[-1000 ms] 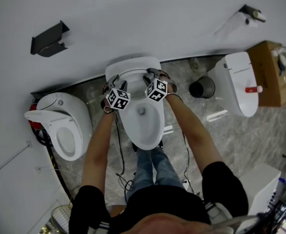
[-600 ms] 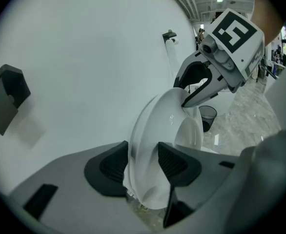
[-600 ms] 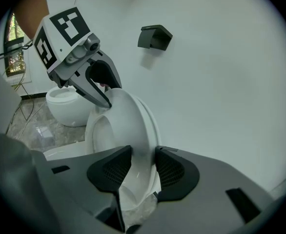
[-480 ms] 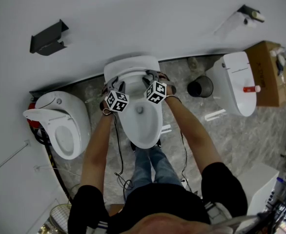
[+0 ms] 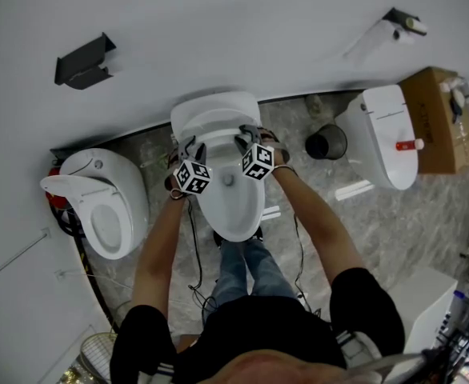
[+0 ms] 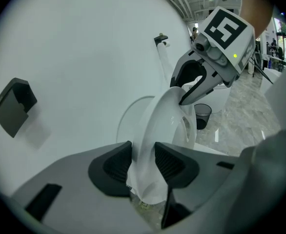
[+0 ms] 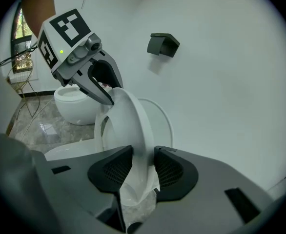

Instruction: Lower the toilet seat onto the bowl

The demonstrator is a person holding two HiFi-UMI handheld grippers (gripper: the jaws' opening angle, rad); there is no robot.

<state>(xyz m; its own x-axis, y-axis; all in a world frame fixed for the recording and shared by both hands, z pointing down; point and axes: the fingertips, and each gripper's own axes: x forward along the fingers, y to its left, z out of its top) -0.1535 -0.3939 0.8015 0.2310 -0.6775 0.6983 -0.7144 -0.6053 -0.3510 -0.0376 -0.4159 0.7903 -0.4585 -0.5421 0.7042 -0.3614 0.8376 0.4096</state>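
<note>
White toilet seat (image 6: 165,121) stands tilted above the bowl (image 5: 233,210); left hand-held gripper (image 6: 143,161), jaws just closed tighter, and right hand-held gripper (image 7: 143,164) both clamp its rim.

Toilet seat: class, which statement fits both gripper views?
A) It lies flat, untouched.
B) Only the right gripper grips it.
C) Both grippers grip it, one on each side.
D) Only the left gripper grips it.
C: the jaws of the left gripper, which have just been closing, clamp the rim of the toilet seat, and the pads of the right gripper press on its other side.
</note>
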